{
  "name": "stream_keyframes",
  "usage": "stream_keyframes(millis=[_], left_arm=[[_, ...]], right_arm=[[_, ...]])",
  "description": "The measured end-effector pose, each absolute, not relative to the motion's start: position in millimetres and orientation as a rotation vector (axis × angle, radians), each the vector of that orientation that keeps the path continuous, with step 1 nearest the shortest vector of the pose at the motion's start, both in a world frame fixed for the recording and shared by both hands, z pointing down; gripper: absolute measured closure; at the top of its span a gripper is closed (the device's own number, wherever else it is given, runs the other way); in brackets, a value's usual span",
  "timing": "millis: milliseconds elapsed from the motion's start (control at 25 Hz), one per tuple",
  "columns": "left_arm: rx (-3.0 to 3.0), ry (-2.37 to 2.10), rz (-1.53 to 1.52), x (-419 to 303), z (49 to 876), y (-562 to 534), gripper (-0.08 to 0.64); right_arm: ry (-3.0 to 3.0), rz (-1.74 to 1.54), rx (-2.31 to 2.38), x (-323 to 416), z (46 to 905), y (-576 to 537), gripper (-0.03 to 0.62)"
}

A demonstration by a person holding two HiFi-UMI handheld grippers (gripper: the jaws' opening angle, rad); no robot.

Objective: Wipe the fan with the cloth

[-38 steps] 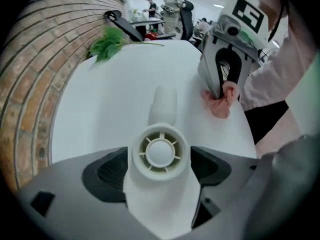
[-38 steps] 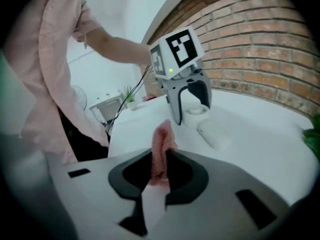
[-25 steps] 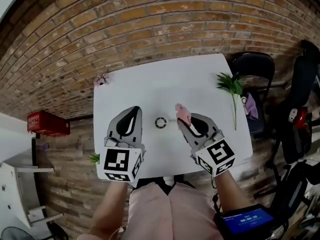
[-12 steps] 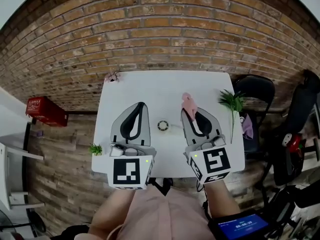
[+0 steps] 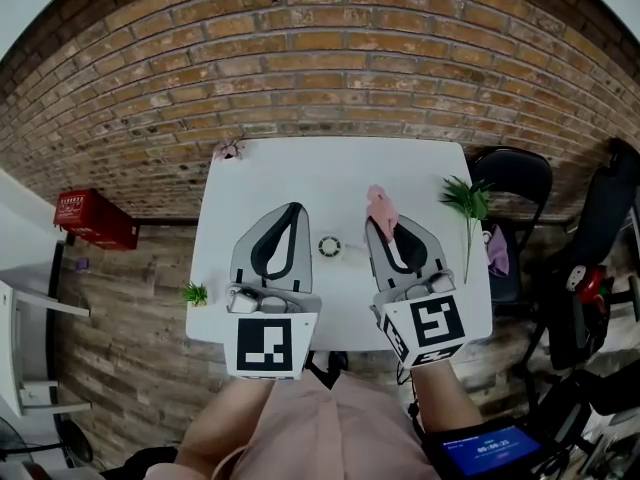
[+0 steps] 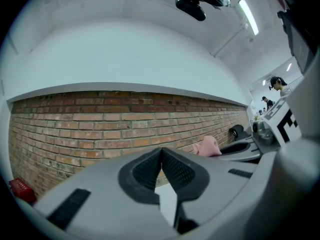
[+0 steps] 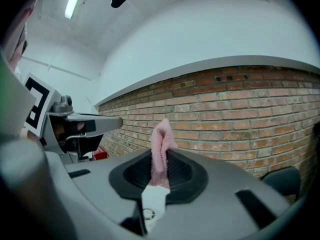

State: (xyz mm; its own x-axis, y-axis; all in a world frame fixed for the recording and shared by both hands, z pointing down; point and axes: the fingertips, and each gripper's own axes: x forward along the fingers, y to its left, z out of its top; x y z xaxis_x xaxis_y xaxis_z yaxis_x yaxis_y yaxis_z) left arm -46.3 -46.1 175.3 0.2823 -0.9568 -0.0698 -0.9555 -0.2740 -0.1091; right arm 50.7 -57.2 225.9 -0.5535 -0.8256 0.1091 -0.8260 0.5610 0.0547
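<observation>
Two grippers, head view: left gripper point(image 5: 292, 210) and right gripper point(image 5: 384, 230) side by side over the white square table point(image 5: 330, 168), both pointing toward the red-brown brick wall point(image 5: 320, 58).
Fan, head view: small round white fan point(image 5: 329, 246) lying on the table between the two grippers, touched by neither.
Cloth, head view: pink fuzzy cloth point(image 5: 379, 206) sticking out at the right gripper's tip, apart from the fan.
Other items, head view: green leafy sprig point(image 5: 462, 196) at the table's right edge; black chair point(image 5: 515, 180) just beyond it.
Left gripper view: jaws pressed together, nothing between them; brick wall ahead, pink cloth visible off to the right.
Right gripper view: jaws clamped on the pink cloth, a folded tuft standing up above the pads; brick wall ahead.
</observation>
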Motion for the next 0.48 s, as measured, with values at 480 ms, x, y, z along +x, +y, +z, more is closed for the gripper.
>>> stream_keyframes(millis=[480], left_arm=[[-2.419,1.774,-0.053,-42.4,180.7,-47.0,0.548]], right_arm=[[-2.659,-0.001,1.402,44.8,229.8,-58.0,0.540]])
